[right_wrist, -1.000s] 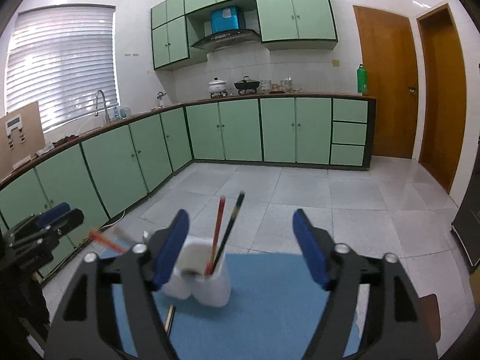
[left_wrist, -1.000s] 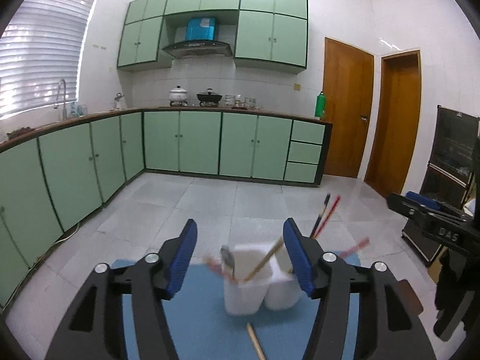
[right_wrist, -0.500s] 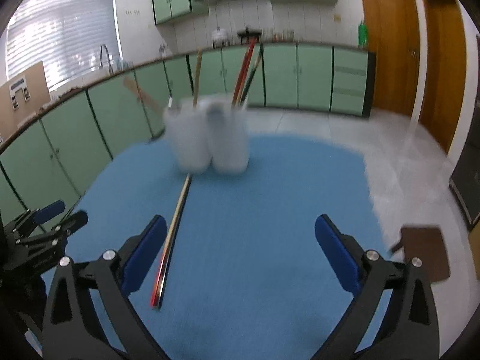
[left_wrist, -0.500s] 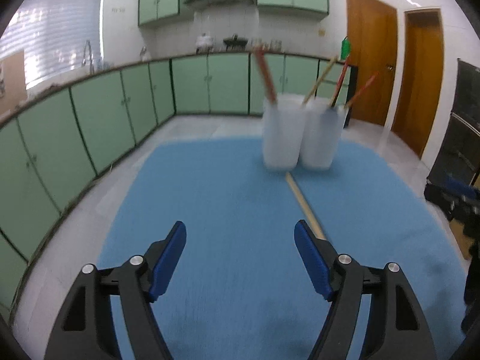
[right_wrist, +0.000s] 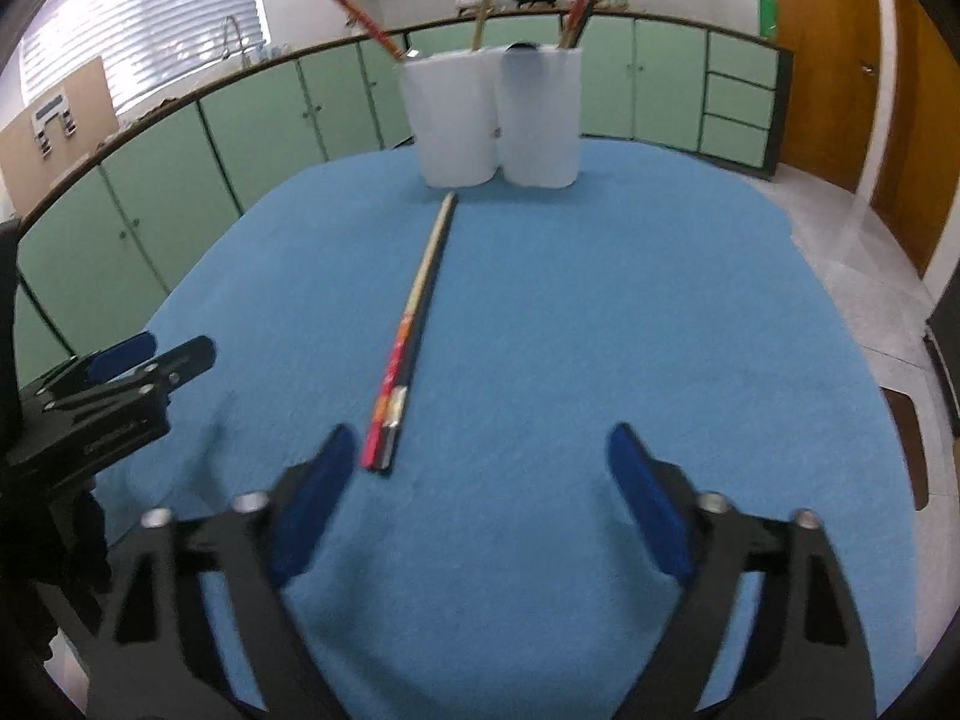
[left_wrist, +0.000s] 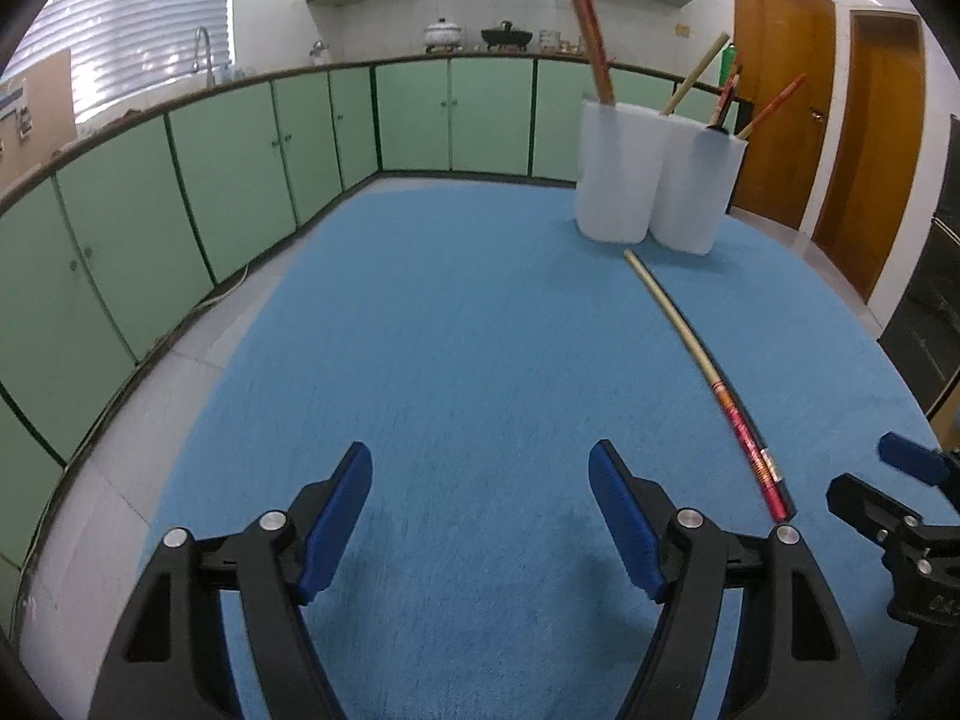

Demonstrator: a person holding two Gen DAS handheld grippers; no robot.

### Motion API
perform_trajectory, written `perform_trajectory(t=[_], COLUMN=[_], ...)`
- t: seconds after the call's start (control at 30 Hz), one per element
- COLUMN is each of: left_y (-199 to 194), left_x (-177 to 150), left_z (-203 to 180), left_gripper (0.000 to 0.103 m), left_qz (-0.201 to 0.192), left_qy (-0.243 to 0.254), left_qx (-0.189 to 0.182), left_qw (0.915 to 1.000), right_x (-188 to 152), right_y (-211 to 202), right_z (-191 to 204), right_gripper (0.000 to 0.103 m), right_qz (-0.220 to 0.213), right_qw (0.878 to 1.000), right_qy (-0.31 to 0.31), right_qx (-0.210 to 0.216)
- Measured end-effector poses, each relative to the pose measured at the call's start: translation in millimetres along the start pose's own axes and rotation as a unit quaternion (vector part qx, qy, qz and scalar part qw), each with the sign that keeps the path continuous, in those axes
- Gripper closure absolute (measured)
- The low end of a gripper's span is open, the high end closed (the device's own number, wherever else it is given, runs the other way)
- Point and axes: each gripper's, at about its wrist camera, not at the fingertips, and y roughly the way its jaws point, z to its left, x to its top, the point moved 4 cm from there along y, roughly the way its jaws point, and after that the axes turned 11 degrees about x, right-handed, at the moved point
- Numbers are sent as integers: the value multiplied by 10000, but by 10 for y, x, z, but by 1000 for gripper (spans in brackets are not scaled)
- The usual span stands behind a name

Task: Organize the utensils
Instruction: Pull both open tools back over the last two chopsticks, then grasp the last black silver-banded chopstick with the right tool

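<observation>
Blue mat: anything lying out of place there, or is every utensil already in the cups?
Not everything is put away. One pair of chopsticks lies flat on the blue mat, its tip just short of the two white cups, while other utensils stand upright inside them. Neither the left gripper nor the right gripper holds anything.
</observation>
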Motion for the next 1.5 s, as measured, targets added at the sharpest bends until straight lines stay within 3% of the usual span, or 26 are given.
perform_trajectory(t=[0.23, 0.4, 0.5, 0.77, 1.0, 1.27, 1.4, 1.5], left_y=[15, 37, 51, 68, 98, 113, 118, 110], left_x=[14, 18, 17, 18, 8, 6, 0, -3], left_z=[-24, -81, -84, -55, -52, -67, -81, -83], left_gripper=[30, 29, 29, 29, 29, 28, 28, 28], left_qz=[48, 78, 110, 130, 207, 245, 243, 222], left_qy=[93, 219, 240, 179, 140, 147, 180, 180], left_qx=[67, 78, 82, 114, 90, 105, 135, 145], left_qw=[9999, 9997, 9996, 9997, 9996, 9995, 9995, 9995], right_x=[-23, -3, 16, -26, -18, 2, -26, -45], right_y=[91, 136, 97, 13, 154, 62, 50, 94], right_z=[54, 13, -88, -95, 42, -121, -85, -7], right_gripper=[44, 49, 50, 52, 53, 55, 58, 69], right_qz=[203, 292, 261, 176, 387, 232, 211, 300], right_qw=[9997, 9996, 9993, 9997, 9989, 9995, 9996, 9991], right_qy=[-58, -29, 8, 90, -239, -25, 48, -30], right_qx=[79, 45, -262, 153, 56, -233, 182, 304])
